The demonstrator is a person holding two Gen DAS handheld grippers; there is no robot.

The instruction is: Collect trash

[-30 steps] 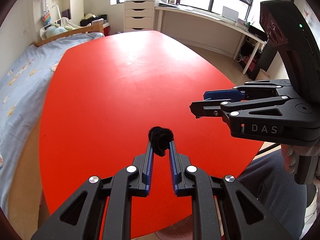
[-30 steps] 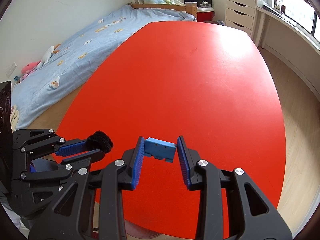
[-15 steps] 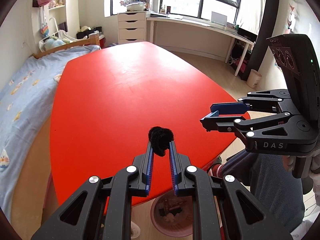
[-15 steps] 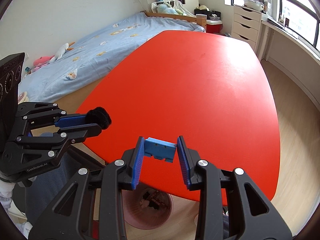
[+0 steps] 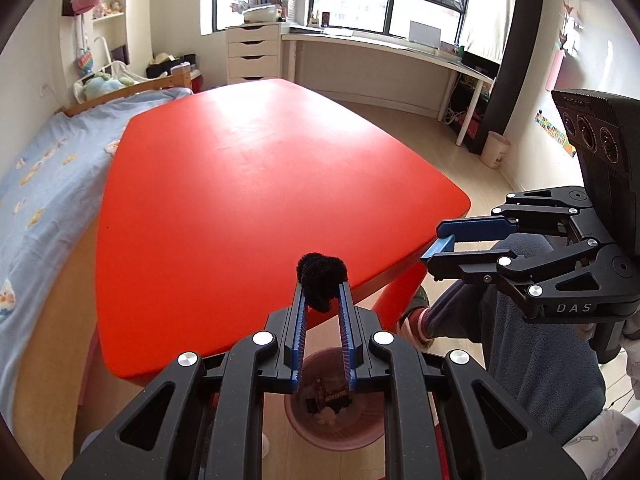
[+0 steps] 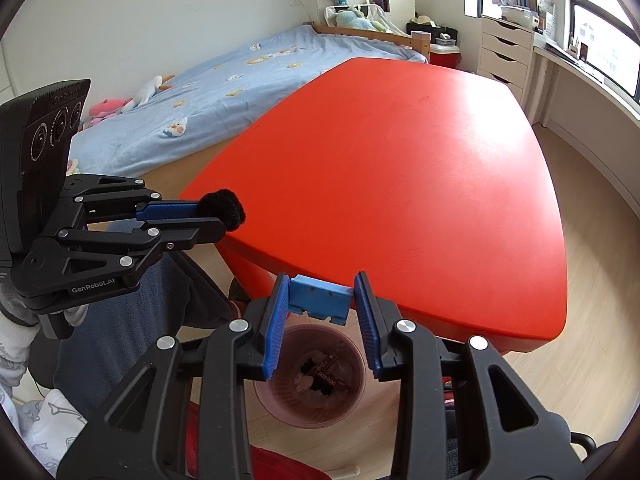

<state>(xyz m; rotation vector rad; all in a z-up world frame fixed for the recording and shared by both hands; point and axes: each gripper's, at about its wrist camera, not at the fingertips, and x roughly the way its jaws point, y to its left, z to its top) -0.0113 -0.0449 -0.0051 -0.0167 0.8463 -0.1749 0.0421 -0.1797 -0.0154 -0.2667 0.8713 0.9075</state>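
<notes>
My left gripper (image 5: 322, 292) is shut on a black fuzzy ball (image 5: 321, 276), held in the air past the near edge of the red table (image 5: 248, 184). It also shows in the right wrist view (image 6: 224, 216) with the ball (image 6: 222, 210). My right gripper (image 6: 320, 292) is shut on a small blue plastic block (image 6: 320, 298); it shows in the left wrist view (image 5: 436, 244). A pink trash bin (image 6: 276, 394) with scraps inside stands on the floor below both grippers, also in the left wrist view (image 5: 300, 428).
A bed with a blue cover (image 6: 224, 92) runs along the table's left side. White drawers (image 5: 252, 54) and a long desk (image 5: 384, 50) stand under the windows. The person's knees in grey trousers (image 5: 532, 356) are beside the bin. A small white bin (image 5: 495, 154) stands far right.
Both grippers have pulled back and risen from over the table to beyond its near edge, each holding its item. The pink bin has come into view below them.
</notes>
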